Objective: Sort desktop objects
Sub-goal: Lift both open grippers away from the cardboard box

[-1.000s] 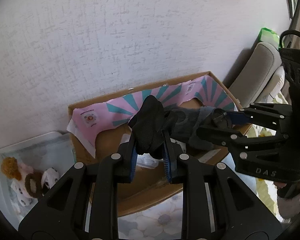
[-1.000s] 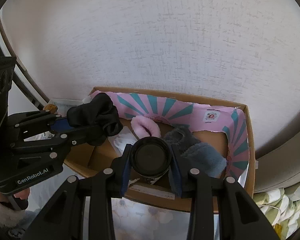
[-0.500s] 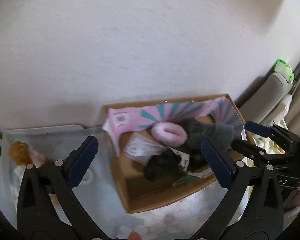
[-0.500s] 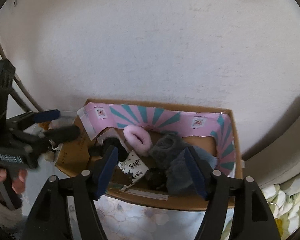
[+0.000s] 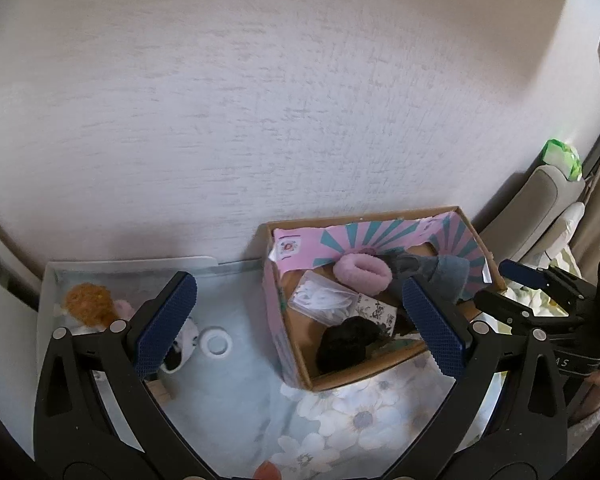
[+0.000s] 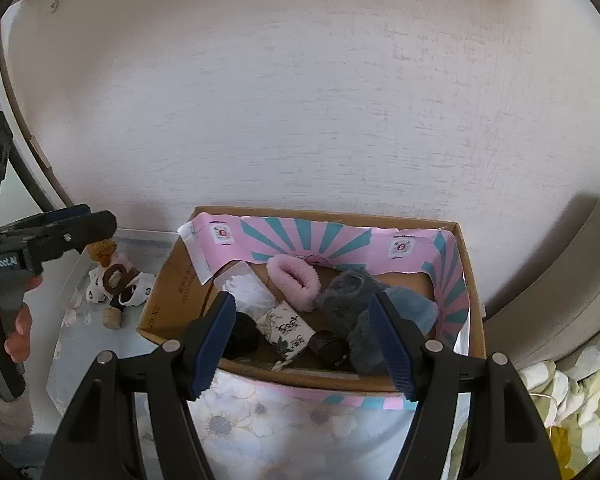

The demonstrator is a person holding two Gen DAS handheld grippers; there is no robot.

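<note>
White lettering reading "GenRobot.AI" stands on the black body of the left gripper (image 6: 96,220), seen at the left edge of the right wrist view. In the left wrist view the body of the right gripper (image 5: 512,286) carries pale letters of which only "AS" shows, at the far right. Dark handwriting runs along the inner left wall of the cardboard box (image 6: 460,280), too small to read. The round emblems printed on its pink and teal liner (image 6: 300,236) and the black-and-white patterned packet (image 6: 288,326) bear marks that cannot be made out.
</note>
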